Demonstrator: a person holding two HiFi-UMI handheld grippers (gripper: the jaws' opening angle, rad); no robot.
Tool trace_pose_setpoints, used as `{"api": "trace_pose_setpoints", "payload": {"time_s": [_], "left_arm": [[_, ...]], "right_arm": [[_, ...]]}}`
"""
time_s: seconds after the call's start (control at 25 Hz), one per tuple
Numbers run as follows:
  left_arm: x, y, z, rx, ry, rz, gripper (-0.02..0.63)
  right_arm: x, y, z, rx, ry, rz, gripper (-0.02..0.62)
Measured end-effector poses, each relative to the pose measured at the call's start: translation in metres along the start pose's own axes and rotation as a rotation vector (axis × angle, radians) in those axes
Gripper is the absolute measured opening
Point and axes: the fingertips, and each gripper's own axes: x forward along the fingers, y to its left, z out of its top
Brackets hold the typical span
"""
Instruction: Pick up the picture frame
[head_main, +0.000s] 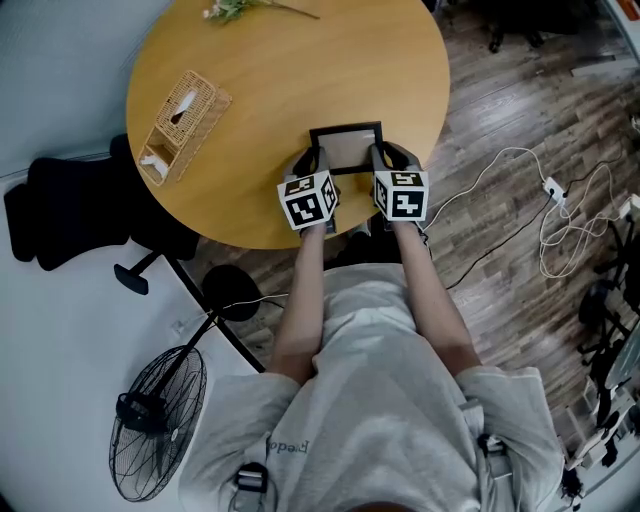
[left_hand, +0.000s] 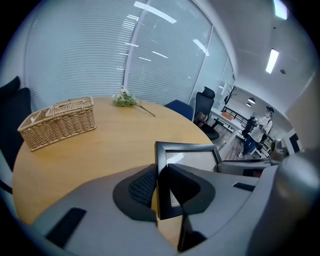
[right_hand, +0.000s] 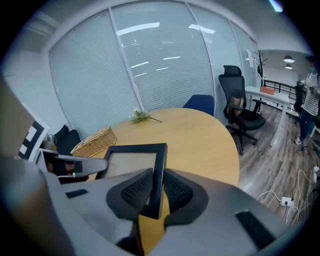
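The black picture frame (head_main: 345, 131) is held between both grippers over the near edge of the round wooden table (head_main: 270, 80). My left gripper (head_main: 312, 160) is shut on the frame's left side bar (left_hand: 162, 175), with a pad on each face. My right gripper (head_main: 383, 157) is shut on the right side bar (right_hand: 158, 170) in the same way. In both gripper views the frame (right_hand: 135, 148) lies roughly flat and looks raised a little off the tabletop. Its pale glass (left_hand: 192, 162) faces up.
A wicker basket (head_main: 180, 125) lies on the table's left part, and a flower sprig (head_main: 235, 10) at its far edge. On the floor are a black chair (head_main: 70, 210), a fan (head_main: 155, 420) and white cables (head_main: 560, 220). Office chairs (right_hand: 240, 107) stand beyond the table.
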Motion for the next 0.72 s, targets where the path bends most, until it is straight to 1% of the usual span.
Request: {"api": "trace_pose_setpoints", "payload": {"time_s": [0.44, 0.6, 0.72], "left_arm": [[-0.05, -0.025, 0.059, 0.072, -0.17, -0.052, 0.089], [-0.066, -0.032, 0.074, 0.09, -0.22, -0.068, 0.089], [-0.075, -0.037, 0.079, 0.098, -0.241, -0.079, 0.089]], "right_arm": [[-0.052, 0.012, 0.052, 0.0, -0.179, -0.022, 0.075], [-0.068, 0.016, 0.066, -0.003, -0.23, -0.03, 0.075], [-0.078, 0.016, 0.073, -0.007, -0.253, -0.04, 0.075]]}}
